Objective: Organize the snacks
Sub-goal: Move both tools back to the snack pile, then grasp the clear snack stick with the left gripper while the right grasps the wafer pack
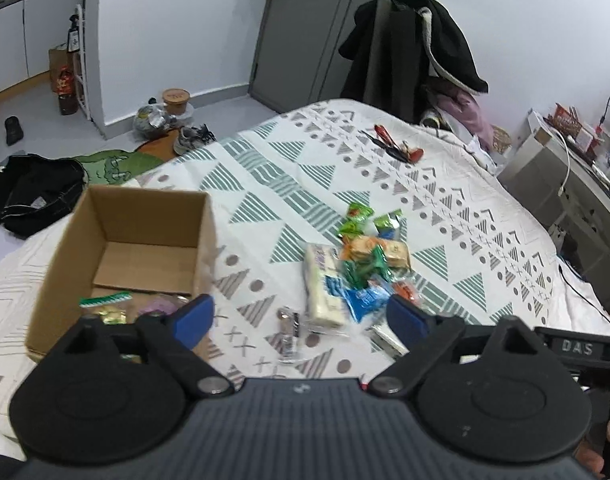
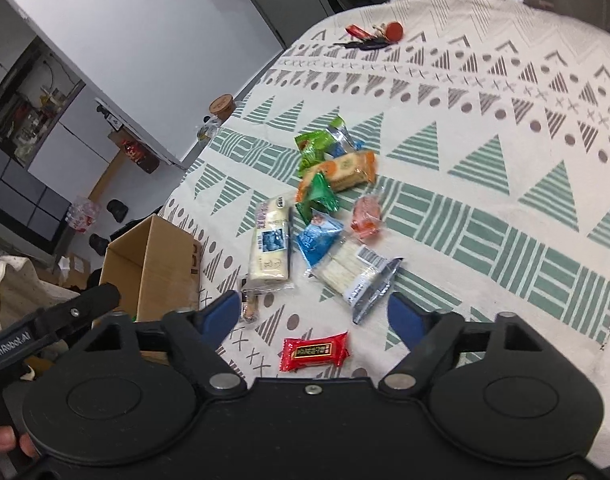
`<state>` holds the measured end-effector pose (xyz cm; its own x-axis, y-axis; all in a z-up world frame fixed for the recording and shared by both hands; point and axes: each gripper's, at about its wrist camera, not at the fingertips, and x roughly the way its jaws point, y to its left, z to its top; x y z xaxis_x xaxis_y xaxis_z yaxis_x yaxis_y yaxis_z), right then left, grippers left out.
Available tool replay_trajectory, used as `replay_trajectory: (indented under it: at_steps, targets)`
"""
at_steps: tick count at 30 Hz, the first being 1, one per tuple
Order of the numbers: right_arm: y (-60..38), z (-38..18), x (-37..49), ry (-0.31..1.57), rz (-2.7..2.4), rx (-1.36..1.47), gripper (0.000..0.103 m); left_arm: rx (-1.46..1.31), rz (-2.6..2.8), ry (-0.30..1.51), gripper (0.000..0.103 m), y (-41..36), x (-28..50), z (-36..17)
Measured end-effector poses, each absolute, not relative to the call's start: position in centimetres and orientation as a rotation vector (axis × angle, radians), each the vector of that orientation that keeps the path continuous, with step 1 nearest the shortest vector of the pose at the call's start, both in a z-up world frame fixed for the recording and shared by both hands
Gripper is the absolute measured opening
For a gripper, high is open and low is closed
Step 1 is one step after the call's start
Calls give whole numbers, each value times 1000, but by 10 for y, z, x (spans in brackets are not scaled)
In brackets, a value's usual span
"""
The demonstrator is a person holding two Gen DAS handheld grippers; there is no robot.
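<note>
White bedding printed with green and grey triangles, stripes, dots and crosses covers the bed (image 1: 445, 200) on which everything is laid out. An open cardboard box (image 1: 145, 216) is set on the bed at its left side in the left wrist view; a few small packets, one green-edged, can be made out on its floor. The heap of snacks (image 2: 329, 200) is spread well to the right of the box: green pouches, an orange cracker pack (image 2: 345, 170), a blue packet (image 2: 317, 238), a long white pack with a blue picture (image 2: 271, 246), a clear pack of pale wafers with a barcode (image 2: 355, 270), and a pinkish sweet (image 2: 367, 216). A red wrapped sweet (image 2: 315, 352) lies alone, nearest the right hand-held gripper (image 2: 313, 314), whose blue-padded jaws are spread with nothing between them. The left hand-held gripper (image 1: 301, 316) is likewise held spread and empty above the near edge of the heap, with a small dark-wrapped sweet (image 1: 289, 330) below the gap. No object blocks the way between either gripper and the snacks.

A bunch of keys with red tags (image 2: 369, 38) is left farther up the bed. Dark coats (image 1: 413, 44) are hung on a rack beyond it; a black garment (image 1: 29, 196) and shoes are scattered on the floor. "GenRobot.AI" is printed on the left gripper's arm in the right wrist view, and "DAS" is legible on the other gripper's arm.
</note>
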<state>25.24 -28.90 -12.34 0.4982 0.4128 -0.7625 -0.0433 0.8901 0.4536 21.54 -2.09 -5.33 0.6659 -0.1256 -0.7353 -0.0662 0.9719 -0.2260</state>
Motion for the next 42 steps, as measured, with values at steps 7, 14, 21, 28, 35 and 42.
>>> replay_trajectory:
  at_steps: [7, 14, 21, 28, 35, 42]
  targets:
    - [-300, -151, 264, 1037, 310, 435, 77, -224, -35, 885, 68, -42, 229, -79]
    - [-294, -168, 286, 1044, 363, 401, 75, -238, -9, 941, 57, -47, 249, -113]
    - [-287, -180, 305, 1050, 376, 364, 75, -236, 7, 997, 50, -47, 269, -144]
    - [-276, -190, 328, 1046, 381, 334, 75, -236, 8, 1045, 45, -46, 284, -170]
    - [-266, -205, 332, 1103, 387, 271, 75, -234, 22, 1065, 44, -42, 290, -190]
    - [-256, -218, 325, 1173, 373, 168, 74, -246, 26, 1078, 19, -41, 290, -200]
